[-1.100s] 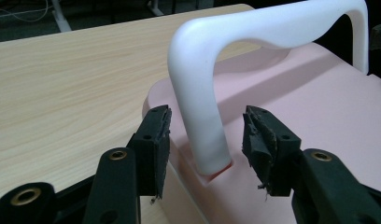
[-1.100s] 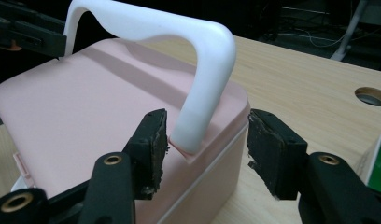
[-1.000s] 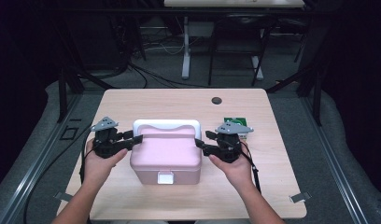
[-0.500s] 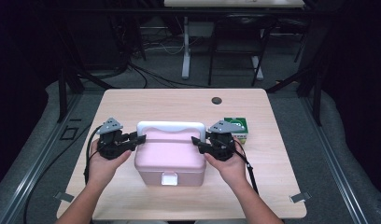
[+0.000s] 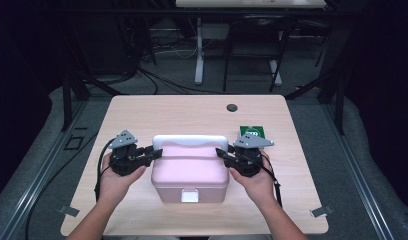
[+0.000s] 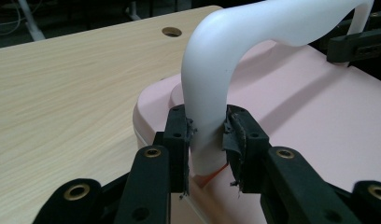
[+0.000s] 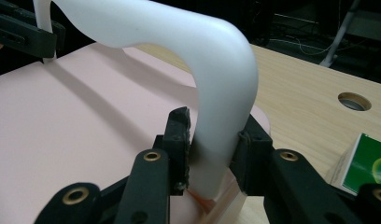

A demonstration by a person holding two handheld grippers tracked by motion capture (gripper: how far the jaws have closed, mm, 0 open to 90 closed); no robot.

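Pink plastic box (image 5: 190,170) sits at the near middle of the wooden table (image 5: 162,112), lid shut, so its contents cannot be seen; a white latch shows on its front wall. Its white handle (image 5: 190,140) stands raised over the lid's far edge. The left gripper (image 5: 155,151) reaches in from the box's left side, and the left gripper view shows its jaws, which have just been closing, narrowed onto the foot of the handle (image 6: 205,116), both pads (image 6: 231,135) pressed against the white plastic. The right gripper (image 5: 221,153) does the same from the right side: in the right gripper view its jaws, also just closing, clamp the handle's other foot (image 7: 216,135) between the pads (image 7: 180,135). Each gripper view catches the far end of the handle with the other gripper's black jaw on it. A green box (image 5: 253,133) lies on the table just behind the right gripper, near the pink box's far right corner; its corner shows in the right gripper view (image 7: 366,161). A round hole (image 5: 232,107) in the tabletop lies farther back.
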